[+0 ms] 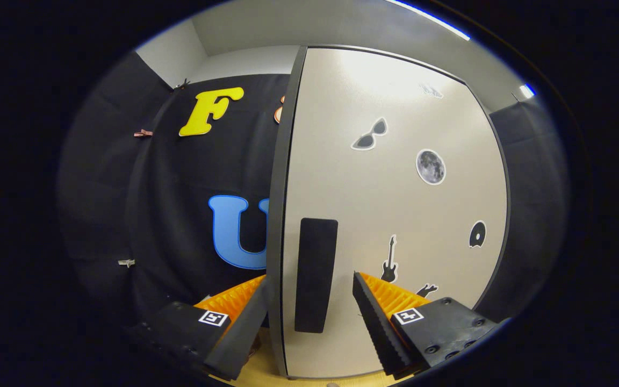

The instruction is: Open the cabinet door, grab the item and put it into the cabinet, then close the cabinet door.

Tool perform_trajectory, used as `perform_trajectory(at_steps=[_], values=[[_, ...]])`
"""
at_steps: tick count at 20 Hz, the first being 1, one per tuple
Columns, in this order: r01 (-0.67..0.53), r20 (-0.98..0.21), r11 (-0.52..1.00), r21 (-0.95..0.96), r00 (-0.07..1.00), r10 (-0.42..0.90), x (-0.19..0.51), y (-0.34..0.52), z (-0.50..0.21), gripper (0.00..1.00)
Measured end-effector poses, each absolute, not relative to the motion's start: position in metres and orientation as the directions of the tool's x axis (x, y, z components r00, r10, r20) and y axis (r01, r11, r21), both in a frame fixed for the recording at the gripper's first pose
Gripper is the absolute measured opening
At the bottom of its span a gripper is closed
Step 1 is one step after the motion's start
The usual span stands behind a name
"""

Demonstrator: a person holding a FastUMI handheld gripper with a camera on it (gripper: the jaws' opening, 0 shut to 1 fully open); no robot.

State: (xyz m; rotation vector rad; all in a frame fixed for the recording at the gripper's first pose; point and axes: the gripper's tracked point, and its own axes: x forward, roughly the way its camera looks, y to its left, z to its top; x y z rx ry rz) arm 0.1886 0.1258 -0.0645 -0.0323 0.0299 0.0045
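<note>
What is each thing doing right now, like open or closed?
Cabinet door: its free edge sits between the fingers; cannot tell if it is shut or ajar.
Door handle: upright between the fingers, not gripped.
Gripper: open, fingers astride the door's edge and handle.
Stickers: stuck flat on the door.

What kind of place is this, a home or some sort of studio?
Probably a test booth, not a home: black cloth hangs as the wall behind a lone pale cabinet door dotted with stickers. The open gripper straddles the door's edge and dark handle.
</note>
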Motion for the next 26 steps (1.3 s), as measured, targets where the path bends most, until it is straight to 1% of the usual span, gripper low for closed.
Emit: perform_trajectory(at_steps=[1,3,5,7,8,9,11,12,13,15,16,21,26], values=[[0.004,-0.036,0.999,-0.039,0.999,-0.006,0.192,0.123,-0.067,0.95],[0.006,-0.039,0.998,-0.058,0.999,-0.008,0.196,0.122,-0.069,0.88],[0.010,-0.031,0.997,-0.074,0.999,-0.012,0.199,0.120,-0.070,0.76],[-0.007,-0.042,0.999,-0.049,0.999,0.005,0.201,0.128,-0.074,0.53],[0.013,-0.043,0.999,-0.032,0.999,-0.015,0.202,0.125,-0.075,0.42],[0.032,-0.048,0.999,-0.025,0.998,-0.033,0.200,0.125,-0.072,0.40],[0.059,-0.056,0.998,-0.012,0.997,-0.060,0.201,0.125,-0.073,0.33],[0.070,-0.059,0.997,-0.008,0.996,-0.071,0.201,0.124,-0.073,0.33],[0.074,-0.061,0.997,-0.011,0.995,-0.075,0.201,0.125,-0.073,0.26],[0.067,-0.050,0.998,-0.015,0.996,-0.068,0.201,0.125,-0.072,0.27],[0.054,-0.047,0.998,-0.016,0.997,-0.055,0.199,0.125,-0.070,0.13],[0.020,-0.076,0.999,-0.026,0.997,-0.022,0.187,0.124,-0.071,0.13],[-0.022,-0.084,1.000,-0.008,0.996,0.021,0.155,0.126,-0.057,0.13]])
